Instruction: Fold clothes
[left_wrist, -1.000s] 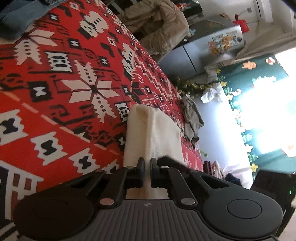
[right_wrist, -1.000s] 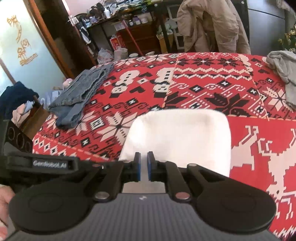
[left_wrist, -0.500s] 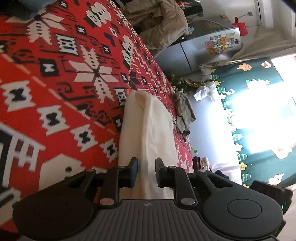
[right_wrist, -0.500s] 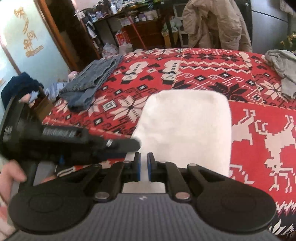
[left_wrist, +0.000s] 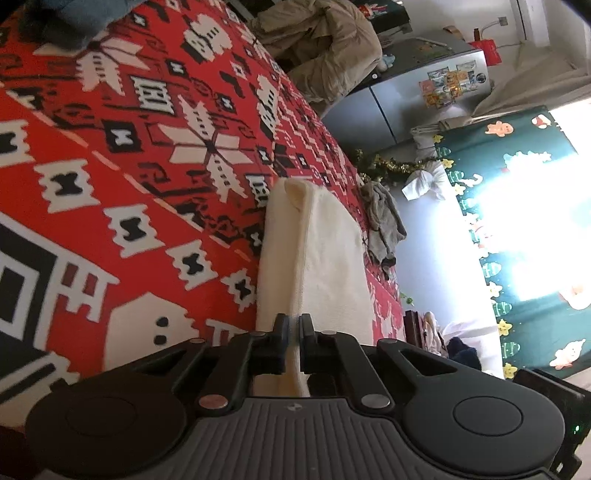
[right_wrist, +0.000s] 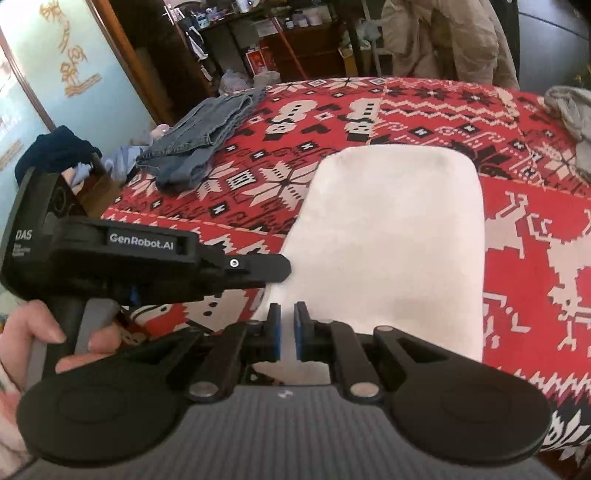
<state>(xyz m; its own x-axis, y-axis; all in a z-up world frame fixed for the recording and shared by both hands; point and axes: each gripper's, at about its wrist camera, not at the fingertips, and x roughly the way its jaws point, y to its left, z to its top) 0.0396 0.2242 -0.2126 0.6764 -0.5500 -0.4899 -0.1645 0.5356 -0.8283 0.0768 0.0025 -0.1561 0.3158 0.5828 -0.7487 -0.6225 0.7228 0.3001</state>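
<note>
A folded cream-white garment (right_wrist: 391, 236) lies on the red patterned blanket (right_wrist: 424, 110). My right gripper (right_wrist: 287, 332) is at its near edge, jaws almost together with a thin layer of the white cloth pinched between the blue pads. My left gripper (left_wrist: 291, 332) is at the garment's (left_wrist: 325, 258) left side edge; its jaws are closing, with the raised fold ridge of the cloth running in between them. The right wrist view shows the left gripper (right_wrist: 273, 271) from the side, its tips on the cloth's left edge, with a hand (right_wrist: 44, 332) on its handle.
Folded blue jeans (right_wrist: 207, 133) lie at the blanket's far left corner. A crumpled grey garment (right_wrist: 569, 107) lies at the far right edge. A beige coat (right_wrist: 450, 37) hangs behind the bed. Cluttered shelves and a door stand beyond.
The left jaws opened a little half a second ago and have come back together on the cloth's fold ridge. The left gripper has moved into the right wrist view, at the garment's left edge.
</note>
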